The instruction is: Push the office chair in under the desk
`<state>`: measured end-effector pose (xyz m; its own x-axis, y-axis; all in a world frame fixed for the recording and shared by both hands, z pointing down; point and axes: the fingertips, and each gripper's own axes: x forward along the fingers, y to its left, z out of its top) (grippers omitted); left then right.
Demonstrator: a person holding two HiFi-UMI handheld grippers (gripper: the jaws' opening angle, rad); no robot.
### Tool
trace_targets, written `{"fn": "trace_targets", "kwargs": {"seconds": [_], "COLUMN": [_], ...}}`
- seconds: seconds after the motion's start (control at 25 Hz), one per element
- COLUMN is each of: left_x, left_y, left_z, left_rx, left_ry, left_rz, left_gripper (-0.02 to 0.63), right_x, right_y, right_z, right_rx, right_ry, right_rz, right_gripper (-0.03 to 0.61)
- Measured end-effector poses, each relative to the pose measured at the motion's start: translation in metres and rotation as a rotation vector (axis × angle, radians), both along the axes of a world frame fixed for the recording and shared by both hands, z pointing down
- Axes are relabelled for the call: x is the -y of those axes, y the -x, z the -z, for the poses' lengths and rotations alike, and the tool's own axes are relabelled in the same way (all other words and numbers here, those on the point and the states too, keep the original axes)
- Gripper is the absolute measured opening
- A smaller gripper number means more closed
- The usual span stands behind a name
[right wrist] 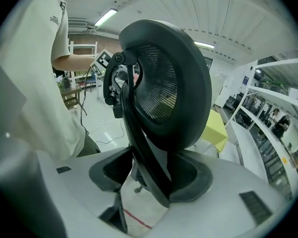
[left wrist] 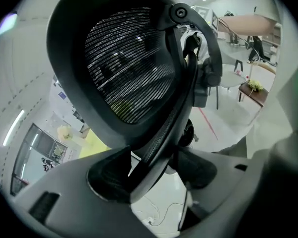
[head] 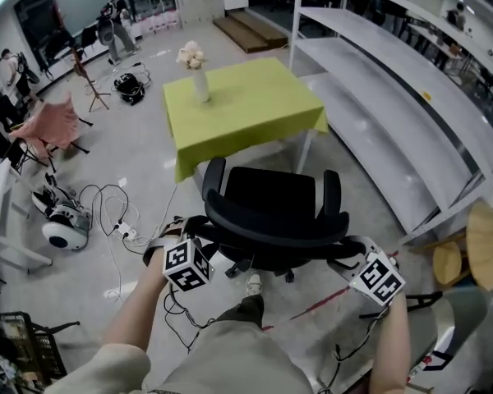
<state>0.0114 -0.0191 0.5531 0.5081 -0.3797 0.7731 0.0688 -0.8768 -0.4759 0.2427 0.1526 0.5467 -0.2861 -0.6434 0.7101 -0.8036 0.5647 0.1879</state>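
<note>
Push step in hand — chair (head: 271,208) stands on the floor just short of the green table (head: 255,97), seat facing it, not yet under. Left tool (left wrist: 154,170) and right tool (right wrist: 149,175) are spread, straddling the backrest frame, apparently unclamped. Next: an even, straight shove. No legible writing — only square markers.

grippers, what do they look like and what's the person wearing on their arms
The left gripper and right gripper have pale grey moulded bodies with dark, hollowed fingers. Each carries a white cube printed with black square markers, and thin black cables trail from them. The person wears a light short-sleeved shirt; the forearms are uncovered.
</note>
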Motion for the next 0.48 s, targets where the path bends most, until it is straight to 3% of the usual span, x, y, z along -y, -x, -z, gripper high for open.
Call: {"fn": "trace_targets", "kwargs": {"seconds": [0.48], "left_x": [0.077], "left_y": [-0.038], "left_z": [0.000], "left_rx": [0.023], "left_ry": [0.023], "left_rz": [0.099], "left_gripper": [0.270], "right_x": [0.097], "right_y": [-0.052], "right_z": [0.000], "right_rx": [0.012], "right_ry": [0.030], "right_rz": [0.039], "right_gripper": [0.234]}}
